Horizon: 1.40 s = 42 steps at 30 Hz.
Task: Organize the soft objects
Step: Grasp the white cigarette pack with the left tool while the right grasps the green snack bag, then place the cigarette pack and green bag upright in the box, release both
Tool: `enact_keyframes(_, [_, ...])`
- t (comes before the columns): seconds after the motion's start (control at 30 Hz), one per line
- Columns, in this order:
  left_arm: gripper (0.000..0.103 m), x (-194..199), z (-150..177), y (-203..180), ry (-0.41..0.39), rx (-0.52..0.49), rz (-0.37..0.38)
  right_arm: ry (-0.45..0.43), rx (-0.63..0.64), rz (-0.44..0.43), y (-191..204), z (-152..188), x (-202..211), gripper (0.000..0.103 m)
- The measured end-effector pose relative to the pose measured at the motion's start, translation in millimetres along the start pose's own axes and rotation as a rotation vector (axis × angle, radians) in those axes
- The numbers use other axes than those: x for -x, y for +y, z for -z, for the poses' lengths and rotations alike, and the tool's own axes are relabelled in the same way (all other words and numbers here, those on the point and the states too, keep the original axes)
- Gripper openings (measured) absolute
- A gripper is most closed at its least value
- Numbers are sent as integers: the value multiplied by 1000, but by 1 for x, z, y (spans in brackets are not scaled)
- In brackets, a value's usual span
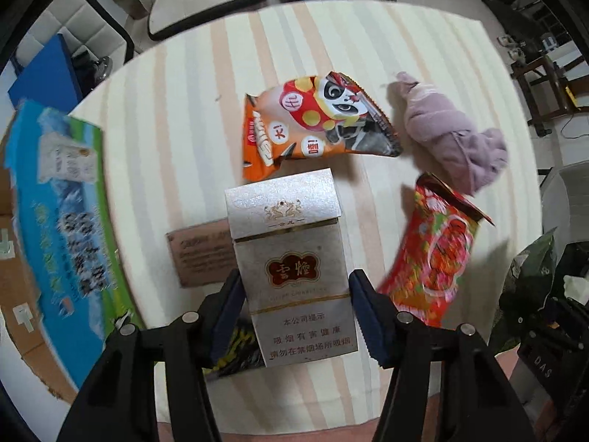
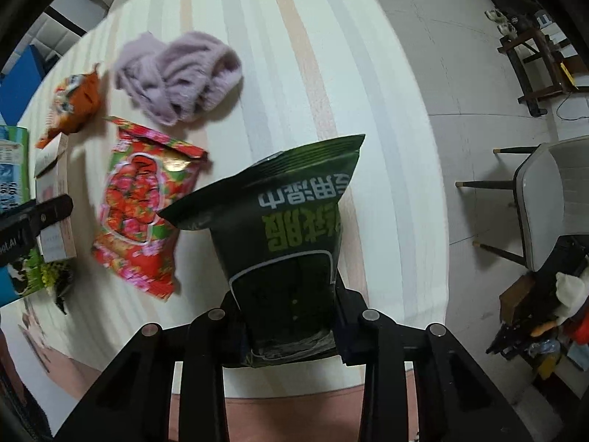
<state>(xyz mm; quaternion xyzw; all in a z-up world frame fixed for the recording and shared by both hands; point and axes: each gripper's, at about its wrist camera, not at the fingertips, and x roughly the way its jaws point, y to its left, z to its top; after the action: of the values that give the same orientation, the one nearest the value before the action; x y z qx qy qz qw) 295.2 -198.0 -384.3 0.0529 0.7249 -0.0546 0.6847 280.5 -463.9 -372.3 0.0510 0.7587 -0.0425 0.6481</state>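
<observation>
My left gripper (image 1: 294, 287) is shut on a silver cigarette box (image 1: 291, 258), held above the striped table (image 1: 176, 110). My right gripper (image 2: 291, 298) is shut on a dark green snack bag (image 2: 287, 206), held above the table's near edge. An orange panda snack bag (image 1: 313, 121), a lilac fluffy cloth (image 1: 452, 132) and a red floral snack bag (image 1: 434, 254) lie on the table. In the right wrist view the cloth (image 2: 180, 73), red bag (image 2: 143, 199) and orange bag (image 2: 75, 99) lie to the left.
A blue and green carton (image 1: 59, 228) stands at the table's left. A brown card (image 1: 202, 254) and a black-yellow packet (image 1: 235, 350) lie under the left gripper. A chair (image 2: 545, 202) stands on the floor at right.
</observation>
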Motion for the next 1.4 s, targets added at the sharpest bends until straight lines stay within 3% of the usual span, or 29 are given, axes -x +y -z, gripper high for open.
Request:
enact_keyframes(0.1, [55,19,24,6,-41,-1,12,-21,-12,-38,4,11,18,36])
enact_keyframes(0.33, [55,81,88,46,-127,47,145,-73,34,-132,54,47,64,36])
enact_keyframes(0.53, [55,150,87,107,-226,96,216,-145,146,-205,148,68,124,35])
enact_keyframes(0.73, [55,206,95,209,-328,166,138,-199,276,-241,262,79,167,35])
enact_keyframes(0.9, [55,194,89,287,-314,225,49,-202,329,-251,348,70,173,35])
enact_keyframes(1.03, [55,162,76,345,-233,251,1,-182,343,-197,413,51,152,35])
enact_keyframes(1.27, [55,96,42,406,-93,284,-31,-130,335,-57,478,14,100,35])
enact_keyframes(1.4, [55,67,25,420,-12,273,-53,-112,346,26,492,-7,69,35])
